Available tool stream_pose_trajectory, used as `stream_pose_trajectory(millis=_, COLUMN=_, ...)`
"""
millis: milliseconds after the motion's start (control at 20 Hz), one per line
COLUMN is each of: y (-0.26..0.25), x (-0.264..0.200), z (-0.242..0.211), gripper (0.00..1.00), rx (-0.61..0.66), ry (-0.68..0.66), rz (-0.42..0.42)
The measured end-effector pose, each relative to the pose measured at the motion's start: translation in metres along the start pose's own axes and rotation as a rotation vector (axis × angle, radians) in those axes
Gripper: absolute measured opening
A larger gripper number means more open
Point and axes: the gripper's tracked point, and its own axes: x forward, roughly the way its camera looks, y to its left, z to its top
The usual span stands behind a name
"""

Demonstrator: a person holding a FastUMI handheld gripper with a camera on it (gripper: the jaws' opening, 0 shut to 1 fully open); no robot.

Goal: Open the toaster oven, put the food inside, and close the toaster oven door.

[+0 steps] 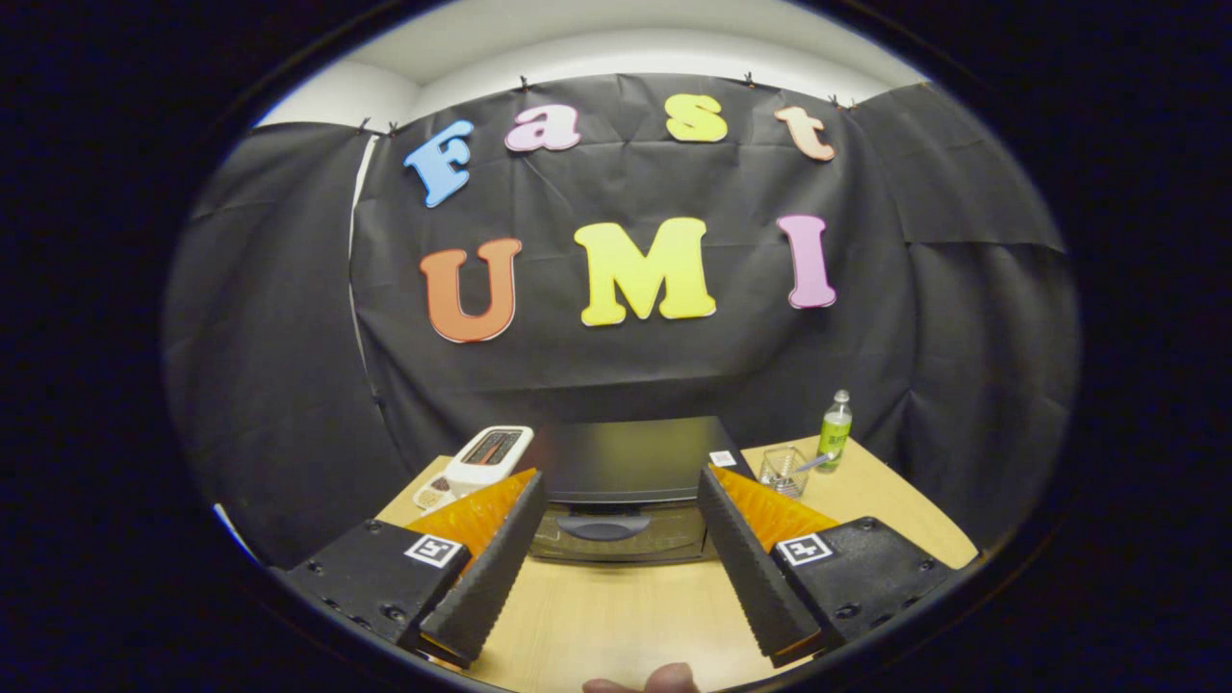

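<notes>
looking forward along the gripper (621,486), its two fingers stand wide apart with nothing held between them, hovering above the wooden table (616,616). just ahead of the fingers, seen through the gap between them, sits the toaster oven (626,481), dark and boxy, at the far side of the table against the black cloth wall. its door (621,532) is closed, with a curved handle (603,526) across the upper part of the door front. a small white tag (722,458) sits on the oven's top near its right corner.

beside the oven on the left, beyond the left finger, stands a white pop-up toaster (489,455), and just in front of that a small plate (433,493) carrying something brownish; i cannot tell what the food is. to the right of the oven, beyond the right finger, there is a clear glass container (782,469) with a utensil (816,462) leaning out of it, and just behind that a green bottle (834,430) with a pale cap, upright. a fingertip (664,681) of the person shows at the near edge of the table, between the finger bases.
</notes>
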Motion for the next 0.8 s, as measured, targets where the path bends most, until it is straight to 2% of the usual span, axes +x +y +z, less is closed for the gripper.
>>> stream_pose_trajectory(millis=350, y=0.005, x=0.084, z=-0.044, gripper=1.0, rx=0.02, ry=0.124, rz=0.001)
stream_pose_trajectory(millis=800, y=0.012, x=0.143, z=-0.095, gripper=1.0, rx=-0.008, ry=0.235, rz=-0.016)
